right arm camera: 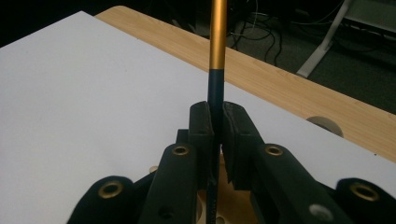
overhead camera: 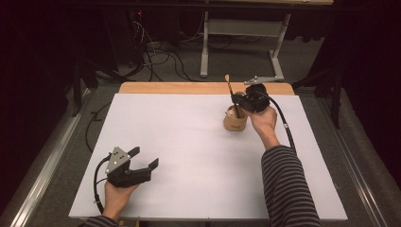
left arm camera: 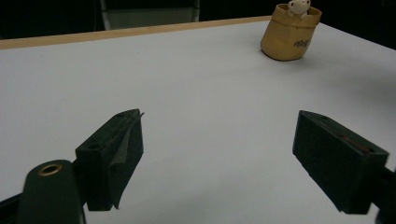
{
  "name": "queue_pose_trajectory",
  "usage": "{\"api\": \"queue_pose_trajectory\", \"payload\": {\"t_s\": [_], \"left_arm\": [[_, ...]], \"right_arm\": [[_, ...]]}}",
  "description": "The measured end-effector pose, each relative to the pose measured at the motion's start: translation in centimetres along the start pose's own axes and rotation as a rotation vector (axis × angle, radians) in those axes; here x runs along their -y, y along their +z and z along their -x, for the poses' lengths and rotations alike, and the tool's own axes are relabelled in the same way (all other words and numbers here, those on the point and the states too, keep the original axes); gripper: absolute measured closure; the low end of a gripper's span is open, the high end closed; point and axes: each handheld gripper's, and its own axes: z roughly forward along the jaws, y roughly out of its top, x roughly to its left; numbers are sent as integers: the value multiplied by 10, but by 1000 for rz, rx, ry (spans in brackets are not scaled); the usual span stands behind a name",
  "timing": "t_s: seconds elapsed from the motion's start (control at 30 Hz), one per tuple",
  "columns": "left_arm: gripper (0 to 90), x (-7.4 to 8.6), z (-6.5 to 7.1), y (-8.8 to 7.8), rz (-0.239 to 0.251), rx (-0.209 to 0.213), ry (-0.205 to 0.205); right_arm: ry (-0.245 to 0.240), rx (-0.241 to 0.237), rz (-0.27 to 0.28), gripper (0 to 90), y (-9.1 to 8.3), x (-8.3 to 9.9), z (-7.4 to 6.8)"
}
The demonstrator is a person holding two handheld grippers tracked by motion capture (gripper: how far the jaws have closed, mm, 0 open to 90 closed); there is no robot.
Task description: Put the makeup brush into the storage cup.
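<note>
R gripper point(overhead camera: 239, 99) clamped tight on the brush point(right arm camera: 215, 65), upright over the tan cup point(overhead camera: 235, 120) at 1 o'clock on the table point(overhead camera: 189, 142). We should keep it vertical, lower straight in, release late. L gripper point(overhead camera: 144, 158) wide open, empty, at 7 o'clock

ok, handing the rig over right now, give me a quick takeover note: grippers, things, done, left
Right gripper: shut on the brush, handle clamped upright between the jaws, directly above the tan holder.
Left gripper: open, nothing in it, hovering near the table's front left.
Holder: far right of centre on the white surface, small white figure at its rim.
Done: brush gripped over the holder.
Left: probably to seat or lift the brush clear; I can't tell which.
</note>
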Motion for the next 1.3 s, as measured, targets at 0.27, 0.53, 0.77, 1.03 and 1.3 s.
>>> {"api": "queue_pose_trajectory", "payload": {"t_s": [0.27,0.53,0.77,1.03,1.3], "left_arm": [[168,0,0,0,0,2,2],[168,0,0,0,0,2,1],[168,0,0,0,1,1,2],[168,0,1,0,-3,-1,4],[168,0,1,1,-3,0,6]], "right_arm": [[5,3,-22,846,1,4,3],[9,5,-34,846,3,8,3],[14,2,-53,838,5,11,3],[25,13,-71,744,1,11,4],[30,-1,-51,671,-14,8,3]]}}
